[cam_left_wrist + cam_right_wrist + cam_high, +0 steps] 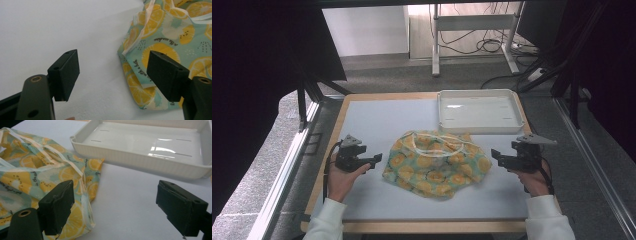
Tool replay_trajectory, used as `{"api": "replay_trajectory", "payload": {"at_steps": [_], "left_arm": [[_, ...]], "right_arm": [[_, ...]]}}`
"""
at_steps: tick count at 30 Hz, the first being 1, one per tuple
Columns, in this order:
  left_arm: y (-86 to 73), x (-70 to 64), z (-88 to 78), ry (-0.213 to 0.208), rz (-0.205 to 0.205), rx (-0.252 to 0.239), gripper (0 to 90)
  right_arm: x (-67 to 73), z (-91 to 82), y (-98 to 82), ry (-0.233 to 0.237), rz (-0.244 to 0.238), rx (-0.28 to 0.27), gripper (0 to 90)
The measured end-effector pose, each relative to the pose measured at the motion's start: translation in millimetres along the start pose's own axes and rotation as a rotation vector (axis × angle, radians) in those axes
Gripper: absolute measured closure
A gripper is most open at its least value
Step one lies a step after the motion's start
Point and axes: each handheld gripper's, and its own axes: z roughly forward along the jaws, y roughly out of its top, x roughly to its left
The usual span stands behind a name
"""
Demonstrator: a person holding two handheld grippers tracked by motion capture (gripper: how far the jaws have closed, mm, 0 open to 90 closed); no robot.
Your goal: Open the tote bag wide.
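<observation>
A crumpled cloth (437,162) printed with yellow lemon slices on pale green, with white strap edging, lies in the middle of the table. My left gripper (376,159) is just left of it, open, jaws pointing at its left edge with nothing between them. In the left gripper view the cloth (165,42) lies ahead and to the right of the left gripper (113,75). My right gripper (496,156) is just right of the cloth, open and empty. In the right gripper view the cloth (37,172) lies at the left, beyond the right gripper (115,210).
An empty white tray (478,111) stands at the back right of the white-topped table (372,120); in the right gripper view the tray (150,147) is close ahead. Metal frame rails run along both sides of the table.
</observation>
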Motion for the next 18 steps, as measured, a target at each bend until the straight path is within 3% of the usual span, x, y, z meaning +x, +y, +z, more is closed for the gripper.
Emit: {"api": "replay_trajectory", "payload": {"at_steps": [9,10,18], "left_arm": [[0.9,1.6,-3.6,0.017,0.009,0.005,26.1],[0.9,2.6,-3.9,0.015,0.009,0.006,26.1],[2.1,3.2,-13.4,0.006,0.013,-0.013,26.3]], "right_arm": [[2.1,8.2,-2.4,-0.011,-0.038,0.023,15.4],[2.8,8.7,-2.7,0.012,-0.025,0.021,15.6],[7.9,7.9,-2.1,0.008,-0.016,0.026,16.3]]}}
